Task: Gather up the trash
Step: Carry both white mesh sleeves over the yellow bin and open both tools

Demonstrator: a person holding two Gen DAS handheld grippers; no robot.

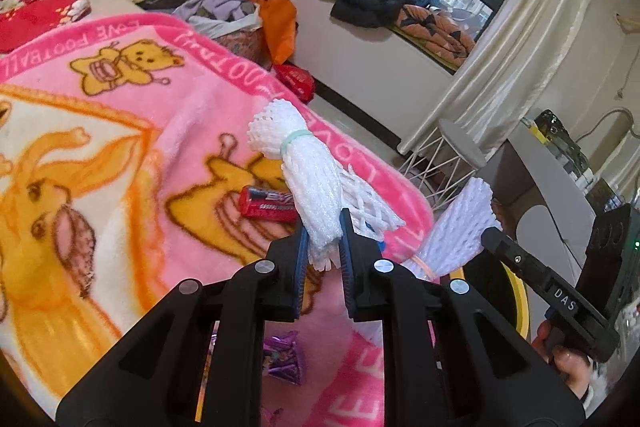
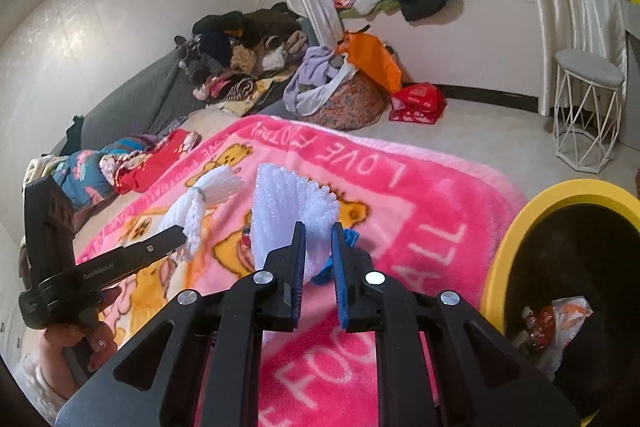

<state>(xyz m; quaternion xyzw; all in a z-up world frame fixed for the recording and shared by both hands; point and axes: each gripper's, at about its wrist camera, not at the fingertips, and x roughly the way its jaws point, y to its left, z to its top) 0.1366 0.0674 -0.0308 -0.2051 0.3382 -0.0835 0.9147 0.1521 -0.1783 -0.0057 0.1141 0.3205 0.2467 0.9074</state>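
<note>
the left gripper point(image 1: 324, 227) is clamped on a bundle of white foam net point(image 1: 308, 183), tied near its far end with a pale green band point(image 1: 294, 140). the net stands up from the jaws toward 11 o'clock, lifted off the pink blanket point(image 1: 168, 131). the right gripper point(image 2: 318, 233) is clamped on a second foam net point(image 2: 286, 211), which fans out above the jaws toward 11 o'clock, also in the air. a blue scrap point(image 2: 348, 239) lies just past its right finger.

both nets look very light, soft and springy. they crush under the pads and hold by friction, so slipping seems unlikely, but loose strands could snag. the tied waist or the dense stalk below it is the best place to pinch; the frayed ends would give way.

the yellow-rimmed bin point(image 2: 516, 227) sits at 4 o'clock in the right view, with wrappers point(image 2: 556, 323) already inside. still lying on the blanket are a red battery point(image 1: 266, 205) at 10 o'clock of the left jaws and a purple wrapper point(image 1: 284, 359) beneath them.
</note>
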